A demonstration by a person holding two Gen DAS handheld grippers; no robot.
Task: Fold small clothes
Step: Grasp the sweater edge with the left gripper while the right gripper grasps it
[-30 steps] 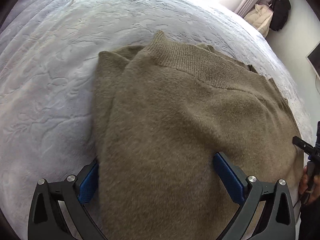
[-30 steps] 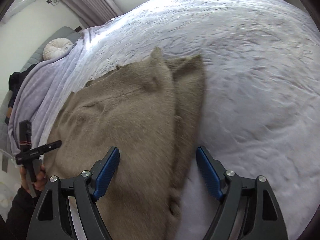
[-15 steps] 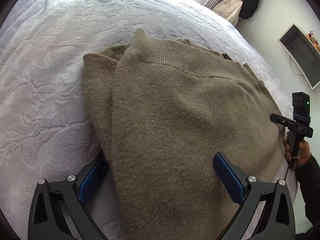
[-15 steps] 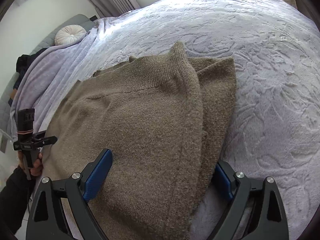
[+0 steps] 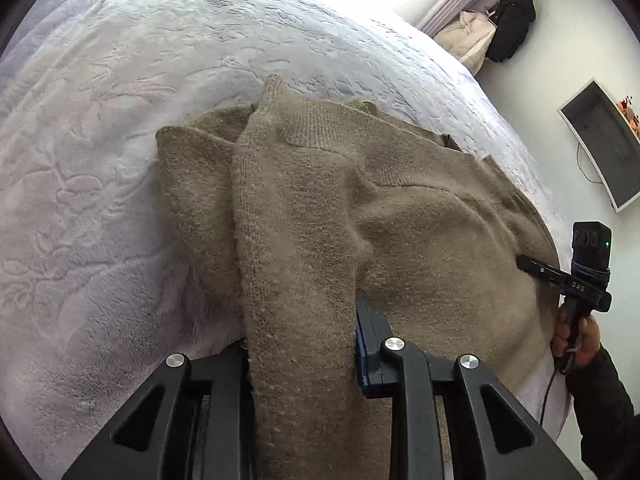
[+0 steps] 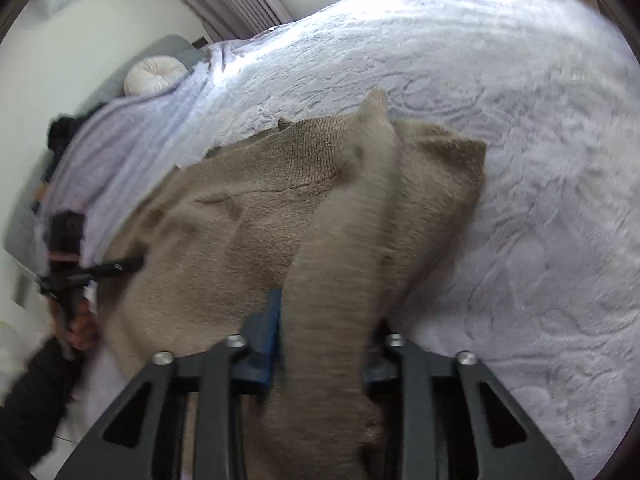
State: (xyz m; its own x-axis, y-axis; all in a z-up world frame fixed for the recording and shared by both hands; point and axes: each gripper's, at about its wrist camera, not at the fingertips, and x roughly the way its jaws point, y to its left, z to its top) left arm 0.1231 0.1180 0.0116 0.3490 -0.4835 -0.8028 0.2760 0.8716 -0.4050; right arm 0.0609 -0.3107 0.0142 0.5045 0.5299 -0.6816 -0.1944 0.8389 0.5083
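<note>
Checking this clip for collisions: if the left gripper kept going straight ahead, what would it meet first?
The left gripper is already shut on the sweater, so it would push into the sweater's bunched folds first, then the bedspread beyond; depth is unclear.

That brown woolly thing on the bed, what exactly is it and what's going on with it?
It is a knitted sweater, olive-brown and fuzzy, with a ribbed band along its far edge. It lies spread on the pale embossed bedspread, partly folded, one layer lapped over another. The left gripper and the right gripper each pinch a bunched ridge of its near edge, pulling the cloth up into raised creases. The right view is blurred.
</note>
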